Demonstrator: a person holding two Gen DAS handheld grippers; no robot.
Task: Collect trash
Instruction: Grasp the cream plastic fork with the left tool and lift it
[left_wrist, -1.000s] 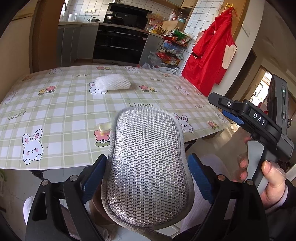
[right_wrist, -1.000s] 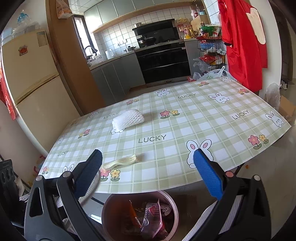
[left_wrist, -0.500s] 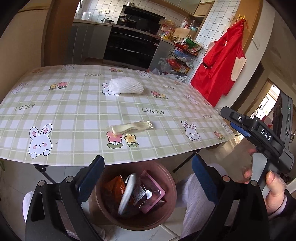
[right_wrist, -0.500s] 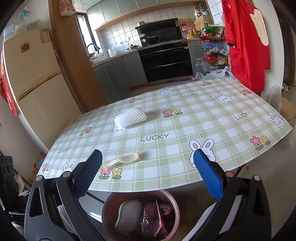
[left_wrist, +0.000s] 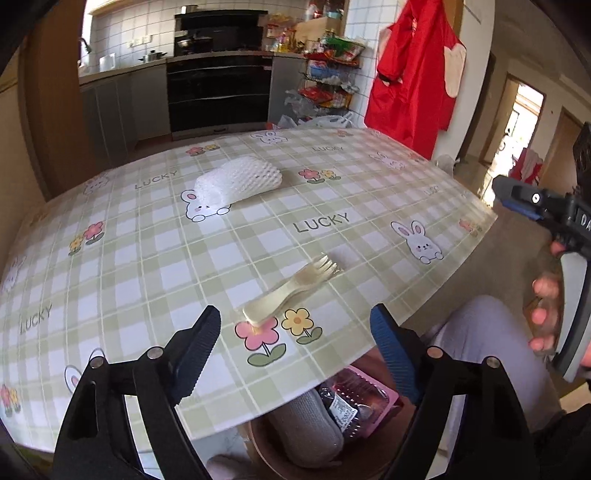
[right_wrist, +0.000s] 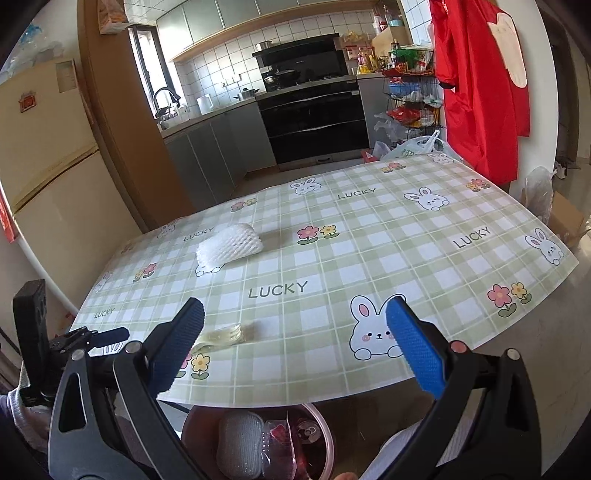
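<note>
Now | step: left gripper (left_wrist: 291, 326) lining up on plastic spork (left_wrist: 291, 290) near table (left_wrist: 129, 258) edge; jaws wide, just been narrowing, nothing between | right gripper (right_wrist: 295, 321) hanging open, empty | next: straddling spork handle, closing; dropping in bin (right_wrist: 325, 439) below; foam net (left_wrist: 240, 181) waiting

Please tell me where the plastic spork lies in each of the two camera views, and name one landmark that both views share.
Left wrist view: the spork lies low and central on the tablecloth, just ahead of the open fingers.
Right wrist view: the spork lies lower left, partly hidden behind the left finger.
Shared landmark: the white foam net further back.
</note>
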